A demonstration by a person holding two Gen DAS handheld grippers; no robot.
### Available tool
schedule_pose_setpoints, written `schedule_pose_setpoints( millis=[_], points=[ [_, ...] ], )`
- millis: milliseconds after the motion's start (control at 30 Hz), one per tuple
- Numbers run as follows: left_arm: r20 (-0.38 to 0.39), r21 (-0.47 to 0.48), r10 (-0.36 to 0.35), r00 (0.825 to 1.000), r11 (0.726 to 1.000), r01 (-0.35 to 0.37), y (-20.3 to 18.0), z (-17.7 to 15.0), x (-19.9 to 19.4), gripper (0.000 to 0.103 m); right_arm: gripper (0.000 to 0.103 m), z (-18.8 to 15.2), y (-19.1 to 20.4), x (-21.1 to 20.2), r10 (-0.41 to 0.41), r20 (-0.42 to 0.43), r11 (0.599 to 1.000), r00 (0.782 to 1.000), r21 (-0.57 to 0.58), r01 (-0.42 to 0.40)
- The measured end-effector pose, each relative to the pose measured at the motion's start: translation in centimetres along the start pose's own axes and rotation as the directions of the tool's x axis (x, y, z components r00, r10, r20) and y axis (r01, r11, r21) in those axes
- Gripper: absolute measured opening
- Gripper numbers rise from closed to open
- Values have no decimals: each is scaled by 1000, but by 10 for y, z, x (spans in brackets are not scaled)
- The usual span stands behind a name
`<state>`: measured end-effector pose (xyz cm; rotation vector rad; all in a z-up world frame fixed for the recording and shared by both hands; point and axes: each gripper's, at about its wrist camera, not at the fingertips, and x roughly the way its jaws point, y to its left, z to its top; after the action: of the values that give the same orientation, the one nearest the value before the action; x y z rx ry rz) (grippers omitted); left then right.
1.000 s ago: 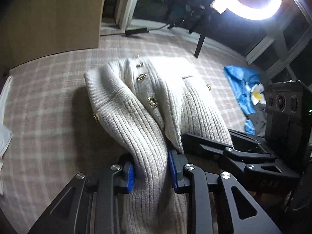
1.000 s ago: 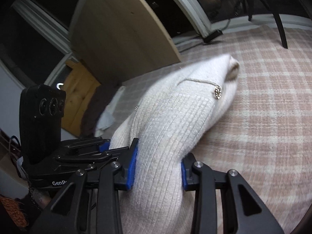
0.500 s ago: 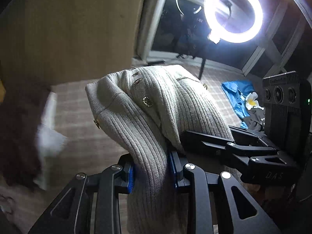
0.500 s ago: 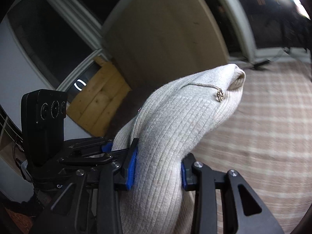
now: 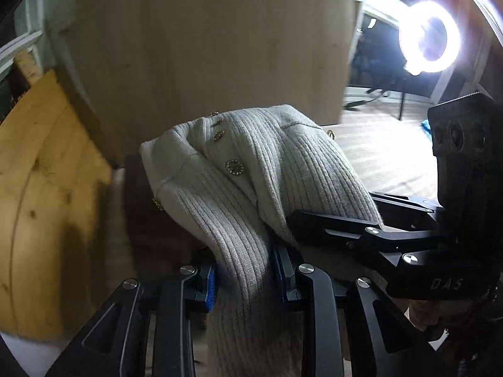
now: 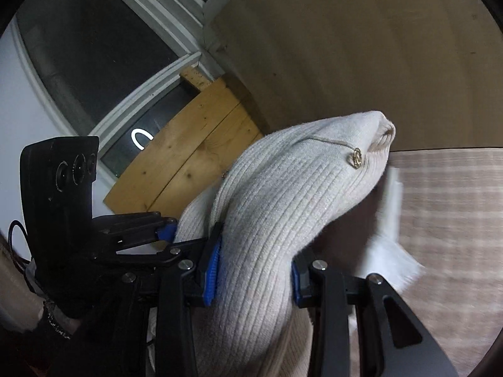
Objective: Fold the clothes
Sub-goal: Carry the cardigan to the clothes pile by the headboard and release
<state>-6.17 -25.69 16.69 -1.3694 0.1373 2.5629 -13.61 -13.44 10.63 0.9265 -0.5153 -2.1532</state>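
Note:
A folded cream ribbed cardigan [image 5: 245,188] with gold buttons hangs in the air, bulging forward over both grippers. My left gripper [image 5: 245,278] is shut on its left side, blue pads pressed into the knit. My right gripper [image 6: 254,270] is shut on the cardigan [image 6: 292,194] too. Each gripper shows in the other's view, close alongside: the right gripper [image 5: 327,220] and the left gripper [image 6: 163,232]. The lower part of the cardigan is hidden below the fingers.
A large wooden board [image 5: 204,47] and a yellow pine panel [image 5: 41,204] stand ahead on the left. A ring light [image 5: 429,40] glares at the upper right. The plaid surface [image 6: 449,207] lies below on the right, with a dark garment [image 5: 147,220] and white cloth [image 6: 389,242] on it.
Both grippers have lifted the cardigan off the plaid surface and swung left towards the wooden boards. The grips have not changed.

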Motion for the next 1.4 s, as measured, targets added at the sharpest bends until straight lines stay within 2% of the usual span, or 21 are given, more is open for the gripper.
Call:
schedule_pose_setpoints(
  millis=[100, 133, 167, 200, 233, 267, 300, 367, 500, 600, 667, 800, 867, 933, 967, 1033, 1067, 1200, 1300, 1400],
  points=[
    [6, 24, 8, 1000, 1000, -8, 29, -1, 15, 27, 34, 5, 9, 29, -39, -7, 999, 999, -27, 38],
    [11, 40, 15, 1000, 999, -16, 36, -2, 21, 31, 34, 2, 3, 40, -70, -52, 997, 996, -31, 68],
    [-33, 40, 49, 998, 998, -47, 46, -8, 36, 38, 34, 0, -3, 50, -101, -97, 995, 990, -36, 98],
    [-86, 39, 86, 993, 996, -83, 57, -15, 52, 39, 36, -3, -9, 60, -133, -141, 991, 981, -42, 128],
    [-151, 6, 113, 982, 994, -113, 69, -23, 65, 34, 38, -6, -17, 69, -162, -185, 987, 969, -40, 157],
    [-192, -46, 101, 976, 993, -112, 83, -33, 72, 35, 38, -13, -30, 66, -183, -229, 982, 956, 9, 190],
    [-179, -92, 73, 981, 992, -91, 93, -41, 66, 38, 38, -19, -43, 62, -191, -260, 975, 946, 58, 213],
    [-135, -150, 39, 990, 987, -59, 105, -51, 50, 37, 38, -21, -52, 33, -139, -191, 977, 972, 132, 166],
    [-25, -117, 33, 999, 992, -36, 100, -49, 13, 40, 38, -6, -32, -5, -189, -105, 979, 976, 51, 195],
    [24, -102, -7, 1000, 995, 10, 98, -38, 2, 43, 38, 11, -7, -3, -211, -61, 976, 976, -63, 207],
    [23, -91, 2, 1000, 996, 0, 93, -19, 11, 43, 38, 21, 0, 7, -244, -51, 963, 968, -130, 235],
    [26, -68, -17, 1000, 997, 19, 88, 20, 43, 43, 38, 42, -3, 50, -266, -83, 948, 960, -205, 245],
    [0, -73, -33, 999, 997, 33, 88, 27, 61, 43, 38, 46, -15, 64, -293, -108, 938, 950, -225, 264],
    [-55, -76, -26, 998, 997, 22, 92, 22, 85, 46, 38, 48, -31, 80, -338, -141, 926, 931, -228, 301],
    [-86, -76, -16, 996, 997, 9, 95, 20, 98, 52, 38, 46, -43, 86, -348, -166, 927, 923, -211, 312],
    [-95, -90, -30, 995, 996, 22, 100, 13, 112, 55, 39, 43, -60, 89, -323, -188, 940, 928, -173, 293],
    [-83, -104, -45, 996, 994, 36, 103, 10, 111, 55, 39, 41, -62, 86, -312, -182, 944, 933, -171, 282],
    [-69, -139, -45, 997, 990, 35, 101, 5, 83, 54, 39, 42, -48, 65, -330, -180, 935, 927, -200, 294],
    [-29, -116, -40, 999, 993, 36, 87, -11, 48, 55, 39, 19, -31, 39, -306, -175, 940, 936, -209, 268],
    [-20, -133, -64, 998, 989, 61, 76, -38, 29, 58, 40, -3, -14, 14, -281, -171, 945, 944, -219, 242]
  ],
)
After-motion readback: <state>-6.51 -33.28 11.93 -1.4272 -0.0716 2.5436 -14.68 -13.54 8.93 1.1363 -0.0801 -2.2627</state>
